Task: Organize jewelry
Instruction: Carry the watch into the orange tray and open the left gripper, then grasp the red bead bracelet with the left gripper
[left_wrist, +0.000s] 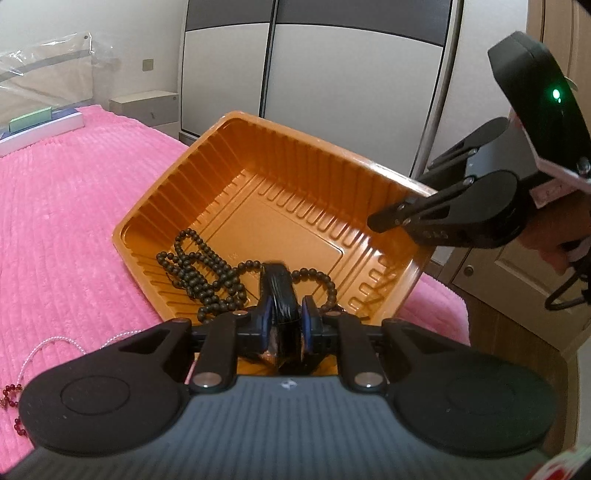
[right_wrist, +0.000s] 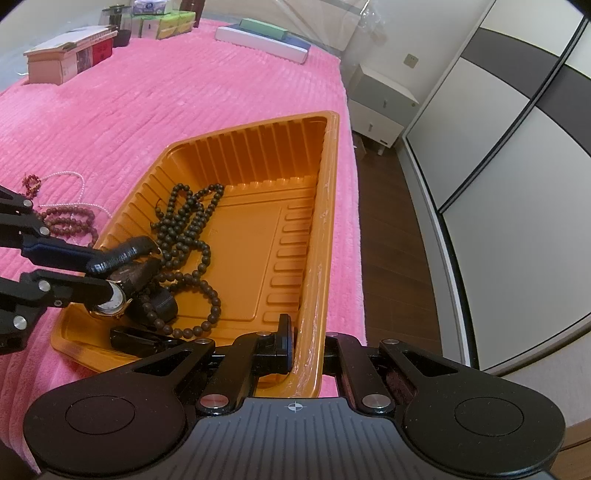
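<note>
Watch (right_wrist: 110, 304) between left gripper (left_wrist: 286, 319) pads (over tray (right_wrist: 317, 236))

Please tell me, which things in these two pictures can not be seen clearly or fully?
- Watch: in the left wrist view only its black strap shows between the left gripper pads; the dial is hidden.
- Red bead bracelet: cut off by the left edge, left wrist view.
- Right gripper: its outer finger is hidden behind the orange tray wall.
- Box labels at the far side: too small.
</note>
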